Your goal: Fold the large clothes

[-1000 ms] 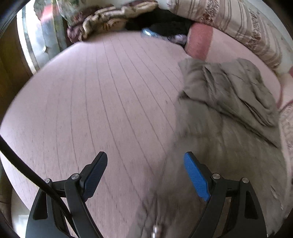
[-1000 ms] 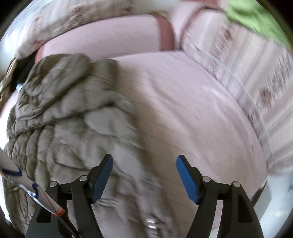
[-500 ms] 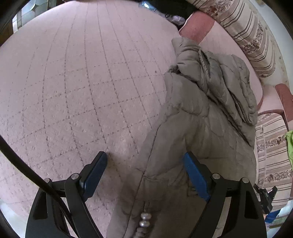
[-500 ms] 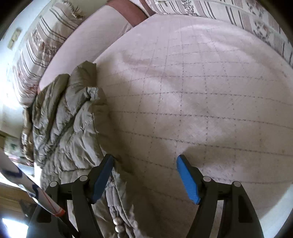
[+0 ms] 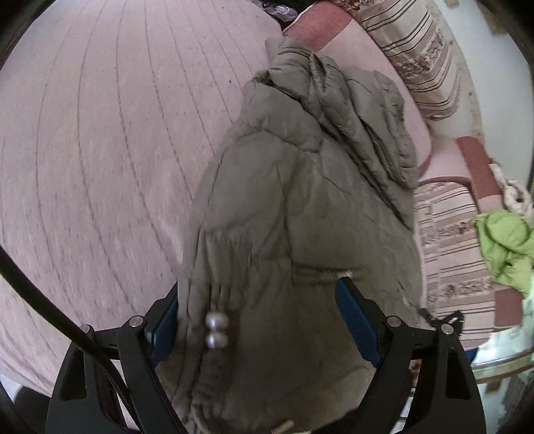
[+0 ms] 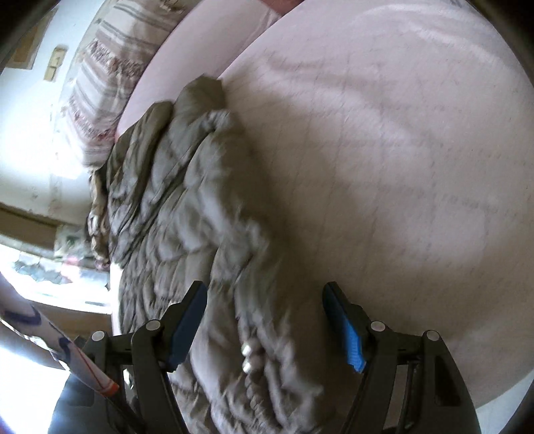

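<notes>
An olive-grey quilted coat [image 5: 300, 200] lies crumpled on a pink quilted bedspread [image 5: 100, 150]. My left gripper [image 5: 258, 290] is tilted down over the coat's near end. Its jaws stand wide, the padded fabric fills the gap between them, and the cloth bulges over the left finger. Two pearl beads [image 5: 216, 330] sit on a gathered seam close to that finger. In the right wrist view the coat [image 6: 173, 200] runs along the left. My right gripper [image 6: 263, 300] is open, with the coat's beaded edge [image 6: 248, 357] lying between its blue pads.
Striped cushions [image 5: 420, 50] and a pink bolster [image 5: 320, 30] line the far side of the bed. A green cloth [image 5: 504, 247] lies on a striped cushion at the right. Bare bedspread [image 6: 400, 167] stretches to the right of the coat. A black cable [image 5: 40, 293] crosses the left wrist view.
Both grippers have tipped downward and come closer to the coat. Its near end now sits between the left jaws, and its beaded edge lies between the right jaws. Neither has closed.
</notes>
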`<state>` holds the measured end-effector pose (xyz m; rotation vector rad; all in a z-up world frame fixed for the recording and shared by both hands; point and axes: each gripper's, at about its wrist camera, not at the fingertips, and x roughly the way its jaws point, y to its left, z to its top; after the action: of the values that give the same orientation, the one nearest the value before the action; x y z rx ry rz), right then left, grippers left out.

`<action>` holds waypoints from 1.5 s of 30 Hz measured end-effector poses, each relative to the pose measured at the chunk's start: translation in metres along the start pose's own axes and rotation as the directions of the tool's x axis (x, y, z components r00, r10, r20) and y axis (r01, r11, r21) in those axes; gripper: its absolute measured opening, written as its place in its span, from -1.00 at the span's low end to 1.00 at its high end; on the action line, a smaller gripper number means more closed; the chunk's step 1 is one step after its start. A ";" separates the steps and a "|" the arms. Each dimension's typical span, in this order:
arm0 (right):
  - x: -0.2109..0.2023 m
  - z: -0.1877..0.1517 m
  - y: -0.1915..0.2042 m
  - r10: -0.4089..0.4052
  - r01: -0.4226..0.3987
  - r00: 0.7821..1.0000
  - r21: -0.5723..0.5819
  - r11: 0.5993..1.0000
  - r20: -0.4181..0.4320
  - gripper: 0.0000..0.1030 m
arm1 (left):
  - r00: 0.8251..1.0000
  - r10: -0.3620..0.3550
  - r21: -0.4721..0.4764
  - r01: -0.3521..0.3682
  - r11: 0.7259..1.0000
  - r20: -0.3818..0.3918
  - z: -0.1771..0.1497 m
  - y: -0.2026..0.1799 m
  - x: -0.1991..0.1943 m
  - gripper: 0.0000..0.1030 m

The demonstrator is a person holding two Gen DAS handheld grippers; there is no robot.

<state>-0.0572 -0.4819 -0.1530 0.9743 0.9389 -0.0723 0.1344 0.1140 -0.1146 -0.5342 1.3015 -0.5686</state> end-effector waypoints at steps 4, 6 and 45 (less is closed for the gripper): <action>0.004 -0.019 0.009 0.007 -0.008 1.000 -0.023 1.000 -0.023 0.49 | 0.998 -0.065 -0.012 0.065 0.998 0.004 -0.015 0.006 -0.004 0.64; 0.004 -0.028 0.013 0.000 0.000 1.000 -0.036 0.999 -0.020 0.49 | 0.997 -0.081 -0.001 0.081 0.997 0.011 -0.023 0.009 -0.007 0.64; 0.020 -0.089 0.038 0.061 -0.082 0.989 -0.152 0.985 -0.132 0.37 | 0.995 -0.074 0.030 0.076 0.997 -0.066 -0.066 -0.009 0.006 0.62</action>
<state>-0.0859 -0.3874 -0.1608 0.8728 1.0098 0.1245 0.0696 0.1002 -0.1257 -0.5437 1.3352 -0.6731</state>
